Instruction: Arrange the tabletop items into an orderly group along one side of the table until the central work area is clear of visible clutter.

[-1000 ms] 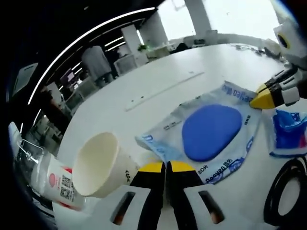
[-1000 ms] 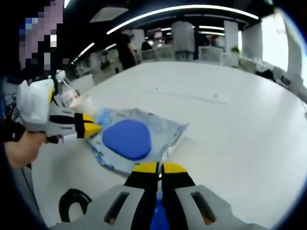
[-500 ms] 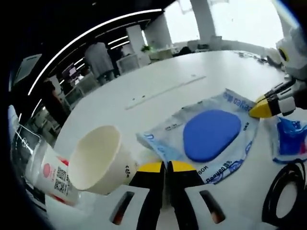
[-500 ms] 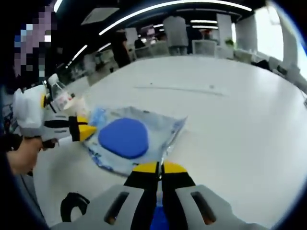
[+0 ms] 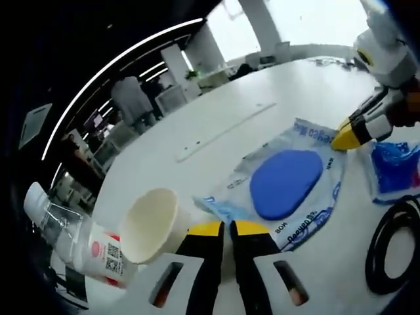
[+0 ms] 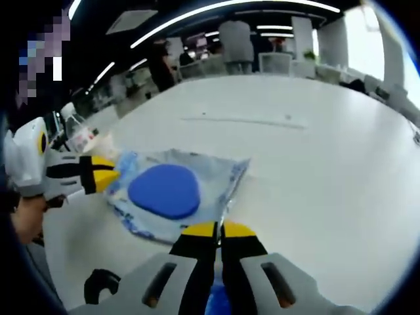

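Left gripper (image 5: 226, 226): its yellow-tipped fingers are pressed together at the near corner of the clear bag (image 5: 282, 184). They look to be pinching that corner, but the tips cover the spot, so I cannot be sure.

Right gripper (image 6: 218, 230): fingers pressed together on the bag's other edge (image 6: 226, 180). In the left gripper view it comes in at the bag's far corner (image 5: 346, 139). It looks like it nips the plastic, likely so both grippers can drag the bag together.

Clear bag: lies flat on the white counter (image 6: 315, 151), out in the middle, with a blue pad (image 5: 285, 184) inside. It is not yet at one side.

Paper cup (image 5: 149, 224): tipped on its side just beside the bag, mouth toward the camera.

Bottle (image 5: 79, 239): lies past the cup, away from the bag, with a red label.

Blue packet (image 5: 397, 167): just beside the bag, partly cut off.

Black cable (image 5: 387, 252): loops near the bag; its ends are cut off.

Hard to see: print on the bag is too small to read.
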`<action>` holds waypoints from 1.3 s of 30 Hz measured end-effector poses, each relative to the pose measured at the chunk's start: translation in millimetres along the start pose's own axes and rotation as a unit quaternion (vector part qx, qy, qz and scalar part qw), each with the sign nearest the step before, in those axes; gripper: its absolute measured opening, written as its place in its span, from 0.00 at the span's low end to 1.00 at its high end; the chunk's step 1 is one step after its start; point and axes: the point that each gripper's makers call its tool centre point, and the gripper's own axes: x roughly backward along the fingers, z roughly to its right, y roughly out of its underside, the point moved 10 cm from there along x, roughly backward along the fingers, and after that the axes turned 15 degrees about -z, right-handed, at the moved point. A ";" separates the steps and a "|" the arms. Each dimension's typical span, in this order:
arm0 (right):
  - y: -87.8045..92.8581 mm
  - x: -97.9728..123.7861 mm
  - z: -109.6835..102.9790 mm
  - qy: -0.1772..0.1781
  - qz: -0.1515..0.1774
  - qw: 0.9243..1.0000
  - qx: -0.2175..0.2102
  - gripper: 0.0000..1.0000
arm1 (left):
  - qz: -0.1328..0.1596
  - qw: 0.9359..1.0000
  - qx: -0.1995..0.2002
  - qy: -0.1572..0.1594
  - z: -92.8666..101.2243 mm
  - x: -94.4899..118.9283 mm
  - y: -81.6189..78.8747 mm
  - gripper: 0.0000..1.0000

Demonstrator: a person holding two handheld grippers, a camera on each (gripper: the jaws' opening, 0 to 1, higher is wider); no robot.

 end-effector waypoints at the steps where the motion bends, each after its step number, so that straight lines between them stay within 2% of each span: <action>1: 0.5 0.5 -0.2 0.001 -0.001 1.000 -0.004 0.00 | 0.001 1.000 0.002 0.005 0.6 -0.5 -0.4 0.04; 6: 0.9 0.9 -0.7 0.005 -0.001 1.000 -0.013 0.00 | 0.015 1.000 -0.008 -0.009 4.2 8.0 -5.2 0.04; 8: 1.2 0.0 0.6 -0.002 0.004 0.999 -0.051 0.00 | 0.014 1.000 -0.013 -0.011 9.0 11.0 -5.1 0.03; 9: 1.3 0.0 1.5 -0.001 0.005 0.998 -0.056 0.00 | 0.014 1.000 -0.012 -0.012 10.9 12.4 -4.4 0.03; 14: 2.8 0.4 -0.3 0.004 0.009 0.999 -0.047 0.00 | 0.024 0.999 -0.009 -0.025 13.8 16.9 0.2 0.03; 17: 4.1 1.4 -0.8 0.003 0.008 0.999 -0.048 0.00 | 0.017 1.000 -0.004 -0.022 8.9 9.3 -0.1 0.03; 23: 7.8 2.8 -4.2 0.003 0.012 0.999 -0.047 0.00 | -0.003 0.999 -0.029 -0.032 6.7 -5.5 -0.6 0.03; 30: 8.5 3.7 -3.7 0.005 0.010 0.999 -0.043 0.00 | -0.011 0.998 -0.056 -0.040 10.2 -9.0 -0.1 0.03; 37: 8.3 3.7 -3.6 0.007 0.008 0.999 -0.042 0.00 | -0.018 0.992 -0.117 -0.053 16.1 -15.8 2.5 0.03; 39: 8.0 3.9 -4.2 0.009 0.006 0.999 -0.039 0.00 | -0.017 0.991 -0.120 -0.059 16.3 -15.0 2.1 0.03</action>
